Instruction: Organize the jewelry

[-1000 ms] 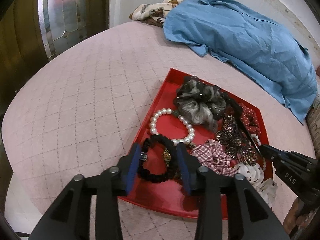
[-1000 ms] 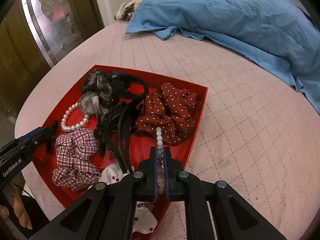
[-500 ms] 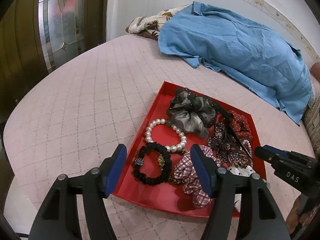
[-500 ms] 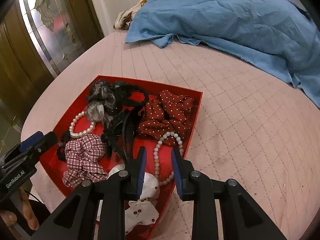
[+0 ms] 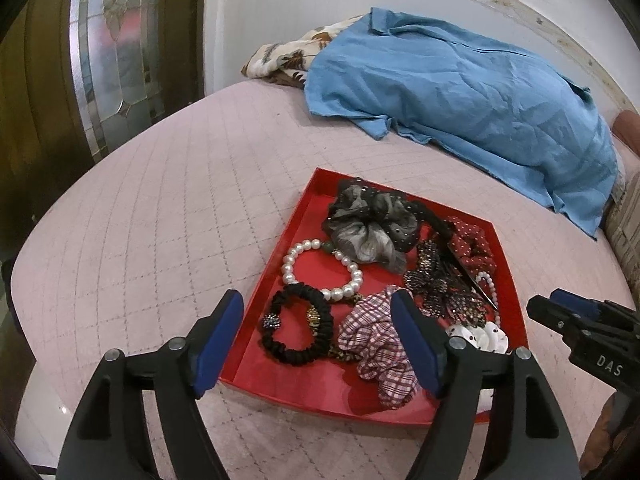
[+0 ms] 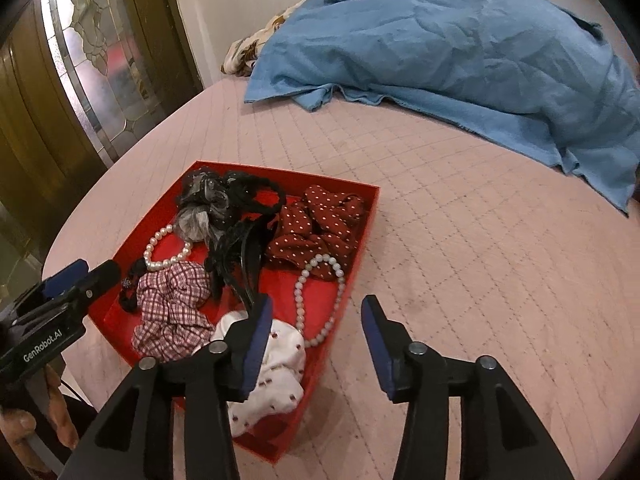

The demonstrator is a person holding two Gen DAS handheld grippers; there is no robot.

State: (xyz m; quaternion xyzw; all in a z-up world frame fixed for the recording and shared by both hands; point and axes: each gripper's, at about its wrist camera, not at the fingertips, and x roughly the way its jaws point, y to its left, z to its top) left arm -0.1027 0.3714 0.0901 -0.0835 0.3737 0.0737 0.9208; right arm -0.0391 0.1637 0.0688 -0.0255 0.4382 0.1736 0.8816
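Note:
A red tray (image 5: pixel 296 384) (image 6: pixel 360 264) lies on the pink quilted bed. It holds a pearl bracelet (image 5: pixel 320 270), a black beaded hair tie (image 5: pixel 298 328), a plaid scrunchie (image 5: pixel 380 344) (image 6: pixel 172 312), a grey scrunchie (image 5: pixel 368 224), a red dotted scrunchie (image 6: pixel 316 228), a black hair claw (image 6: pixel 240 256), a white scrunchie (image 6: pixel 272 368) and a pearl strand (image 6: pixel 320 300). My left gripper (image 5: pixel 318 344) is open and empty above the tray's near edge. My right gripper (image 6: pixel 316 348) is open and empty above the tray's near right rim.
A blue shirt (image 5: pixel 460 92) (image 6: pixel 460 48) lies across the far side of the bed over a patterned cloth (image 5: pixel 280 56). A door with leaded glass (image 5: pixel 108 52) stands to the left. The bed edge curves close at the left and front.
The right gripper let go of the pearl strand, which now lies in the tray, and opened wide. The left gripper opened from around the black hair tie. Both pulled back and up.

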